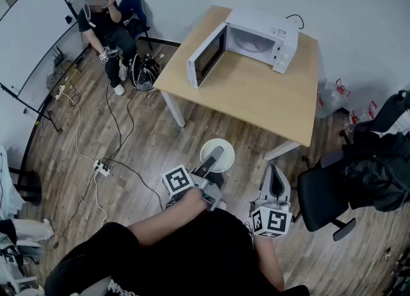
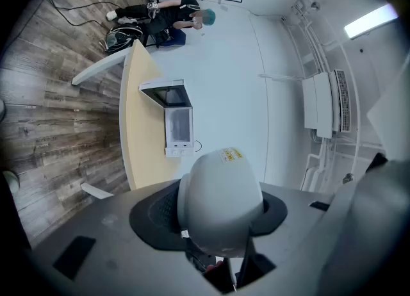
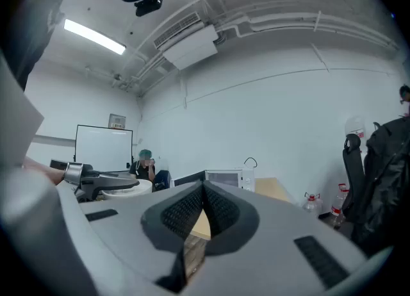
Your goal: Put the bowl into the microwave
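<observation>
A white bowl [image 1: 216,154] is carried above the wooden floor, a little short of the table's near edge, and my left gripper [image 1: 213,160] is shut on its rim. In the left gripper view the bowl [image 2: 221,202] fills the space between the jaws. The white microwave [image 1: 253,40] stands on the light wooden table [image 1: 256,93] with its door [image 1: 206,56] swung open to the left; it also shows as the microwave [image 2: 174,122] ahead of the bowl. My right gripper [image 1: 273,172] hangs to the right of the bowl, its pads [image 3: 204,206] closed together on nothing.
A person [image 1: 104,22] sits at the back left beside a bag [image 1: 144,70]. Cables and a power strip [image 1: 101,168] lie on the floor at left. A black office chair [image 1: 323,202] draped with dark clothing stands at right. Bottles [image 1: 336,90] sit by the wall.
</observation>
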### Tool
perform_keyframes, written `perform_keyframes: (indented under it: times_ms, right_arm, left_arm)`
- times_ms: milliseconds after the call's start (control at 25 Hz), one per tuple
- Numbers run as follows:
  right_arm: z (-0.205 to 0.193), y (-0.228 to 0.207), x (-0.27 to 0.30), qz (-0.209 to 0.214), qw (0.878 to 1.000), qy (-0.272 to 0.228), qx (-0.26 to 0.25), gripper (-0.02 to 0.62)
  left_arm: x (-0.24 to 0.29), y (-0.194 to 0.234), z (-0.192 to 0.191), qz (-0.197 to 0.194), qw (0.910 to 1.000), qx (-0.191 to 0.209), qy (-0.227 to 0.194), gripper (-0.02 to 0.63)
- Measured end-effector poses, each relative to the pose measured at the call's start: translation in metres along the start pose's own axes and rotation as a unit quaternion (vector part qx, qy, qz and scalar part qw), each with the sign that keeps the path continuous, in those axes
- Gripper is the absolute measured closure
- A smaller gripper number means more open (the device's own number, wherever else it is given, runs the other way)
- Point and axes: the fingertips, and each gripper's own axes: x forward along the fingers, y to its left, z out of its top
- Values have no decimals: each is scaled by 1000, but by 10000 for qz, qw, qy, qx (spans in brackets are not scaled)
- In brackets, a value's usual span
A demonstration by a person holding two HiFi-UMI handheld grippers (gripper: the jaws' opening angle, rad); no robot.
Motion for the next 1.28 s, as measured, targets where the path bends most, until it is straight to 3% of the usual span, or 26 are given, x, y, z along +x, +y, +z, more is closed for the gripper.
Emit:
perform_keyframes:
  times_ms: [200,320,480,720,960,1120,1280]
  right_arm:
    - [-3,-5,-3,134,9999,4,-27,535]
    - [-9,-12,-9,137,9999,23,73,535]
    - [-21,-16,-16,85,9991,215,-344,535]
    - [-32,-24,-10,49,9993,336,-127,535]
    - [-37,-27,14,98,9986,483,-166,535]
    - [-40,-36,39,28,9971,611,-441,535]
    - [-37,-44,81,105,9963,714,-474,535]
  left_arm:
    - [-1,3,-5,23,9999,-64,-146,394]
    - [-2,15,-5,230,9996,-64,-174,394]
    - [-2,24,7,391,9989,101,-220,394]
    - [3,15,20,78,9990,-43,-431,394]
    - [30,30,27,154,9993,-123,-303,394]
    - [62,49,32,222,9996,167,-12,394]
    - [93,72,47,474,9988,86,73,394]
